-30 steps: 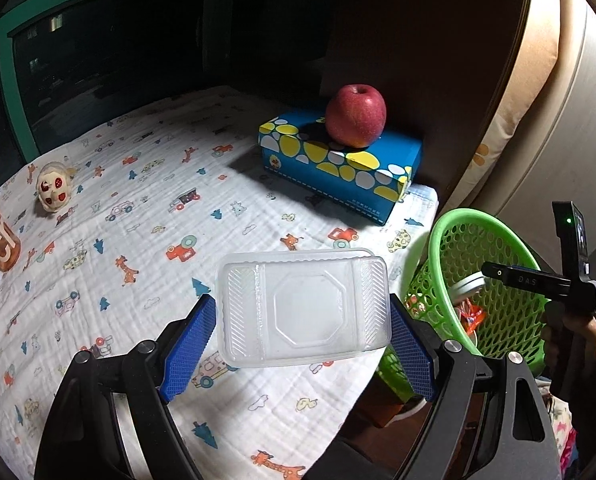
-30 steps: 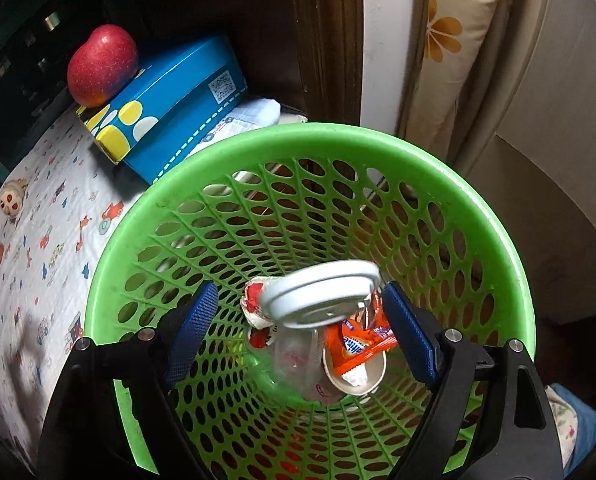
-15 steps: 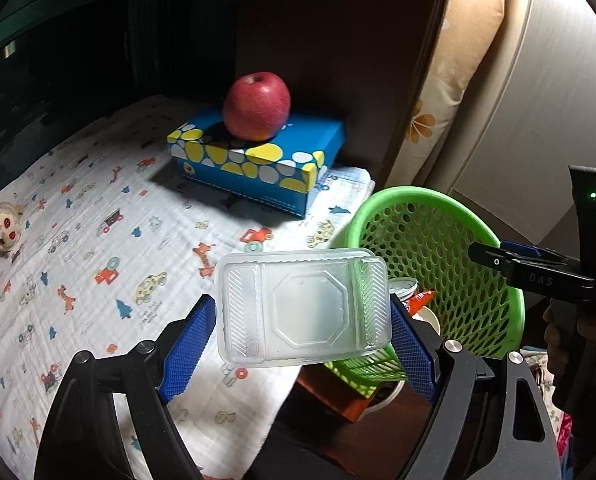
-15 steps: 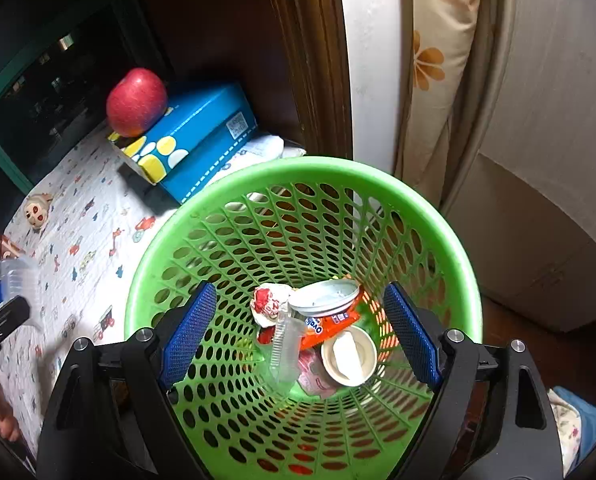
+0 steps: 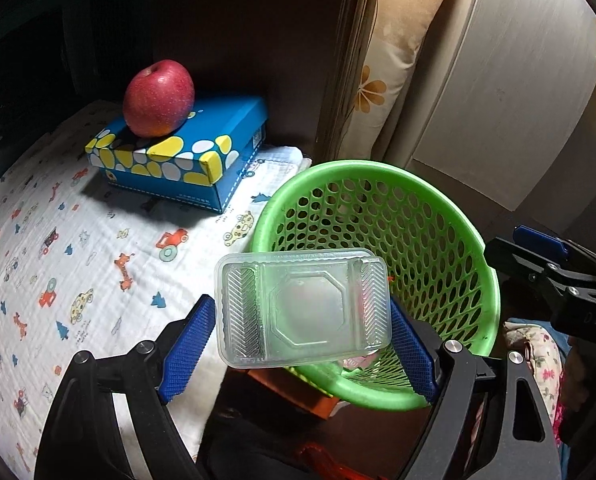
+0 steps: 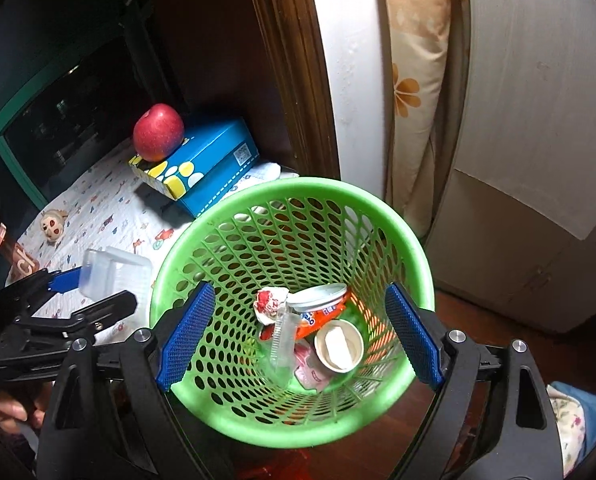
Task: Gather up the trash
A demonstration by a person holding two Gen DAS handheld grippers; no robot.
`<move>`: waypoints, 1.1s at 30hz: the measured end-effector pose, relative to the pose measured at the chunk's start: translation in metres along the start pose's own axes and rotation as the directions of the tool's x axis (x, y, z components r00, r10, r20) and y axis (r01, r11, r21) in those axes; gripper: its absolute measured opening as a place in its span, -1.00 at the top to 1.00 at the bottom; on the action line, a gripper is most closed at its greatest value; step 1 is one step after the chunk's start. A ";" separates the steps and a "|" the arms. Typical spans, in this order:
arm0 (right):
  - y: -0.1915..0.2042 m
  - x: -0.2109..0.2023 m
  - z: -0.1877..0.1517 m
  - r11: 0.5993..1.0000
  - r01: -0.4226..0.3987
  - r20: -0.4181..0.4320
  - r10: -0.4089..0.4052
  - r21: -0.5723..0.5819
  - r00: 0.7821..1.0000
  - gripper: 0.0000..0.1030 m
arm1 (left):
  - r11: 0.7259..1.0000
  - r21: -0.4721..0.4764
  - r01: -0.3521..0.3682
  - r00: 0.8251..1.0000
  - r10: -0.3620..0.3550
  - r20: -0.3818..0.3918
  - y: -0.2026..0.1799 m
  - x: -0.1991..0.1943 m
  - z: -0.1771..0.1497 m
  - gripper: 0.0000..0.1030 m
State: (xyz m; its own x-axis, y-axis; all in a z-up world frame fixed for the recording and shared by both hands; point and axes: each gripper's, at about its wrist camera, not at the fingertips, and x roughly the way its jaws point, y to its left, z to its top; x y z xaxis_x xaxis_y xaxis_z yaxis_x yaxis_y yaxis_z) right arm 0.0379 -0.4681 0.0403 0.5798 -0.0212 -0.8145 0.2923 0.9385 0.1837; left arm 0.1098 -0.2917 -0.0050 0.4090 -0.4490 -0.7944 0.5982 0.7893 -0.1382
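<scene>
Left gripper (image 5: 302, 340) clamped on clear plastic container (image 5: 301, 308), held by its short ends, long axis crosswise between pads; container hangs at near-left rim of green basket (image 5: 473, 240) — basket mouth lies ahead and to right, so drop looks like short carry forward-right; left arm is the one placed for it. Right gripper (image 6: 298, 334) spread wide, empty, poised above basket mouth; wrappers, cup, white lid already at bottom. Surface: patterned cloth (image 5: 58, 240) on low table; apple (image 5: 158, 98) on blue box (image 5: 186, 152); curtain, wall behind.

The right gripper's body (image 5: 585, 312) reads "DAS"; a brown package (image 6: 20, 262) shows "cl".
</scene>
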 end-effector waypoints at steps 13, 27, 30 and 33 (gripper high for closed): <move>-0.010 -0.003 -0.015 0.999 -0.012 -0.018 0.013 0.030 1.000 -0.68 | 0.999 0.014 0.049 0.998 -0.048 -0.032 -0.018 0.016 0.001 -0.65; 0.012 -0.006 -0.022 0.999 -0.050 -0.016 0.050 0.009 0.999 -0.68 | 0.999 -0.030 0.012 1.000 -0.013 -0.001 0.010 -0.005 -0.004 -0.79; 0.022 -0.006 -0.023 0.998 -0.062 -0.019 0.062 -0.001 0.998 -0.70 | 0.999 -0.050 -0.014 1.000 0.015 0.009 0.024 -0.014 -0.007 -0.80; 0.032 -0.005 -0.025 0.997 -0.082 -0.023 0.082 -0.010 0.996 -0.70 | 0.996 -0.070 -0.050 0.998 0.052 0.022 0.037 -0.024 -0.012 -0.82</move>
State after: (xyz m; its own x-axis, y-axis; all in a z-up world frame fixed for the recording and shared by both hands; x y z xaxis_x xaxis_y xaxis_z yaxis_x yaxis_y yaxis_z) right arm 0.0254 -0.4297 0.0369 0.5843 0.0637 -0.8090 0.2363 0.9404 0.2447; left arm 0.1141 -0.2466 0.0016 0.4546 -0.4165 -0.7873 0.5271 0.8384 -0.1392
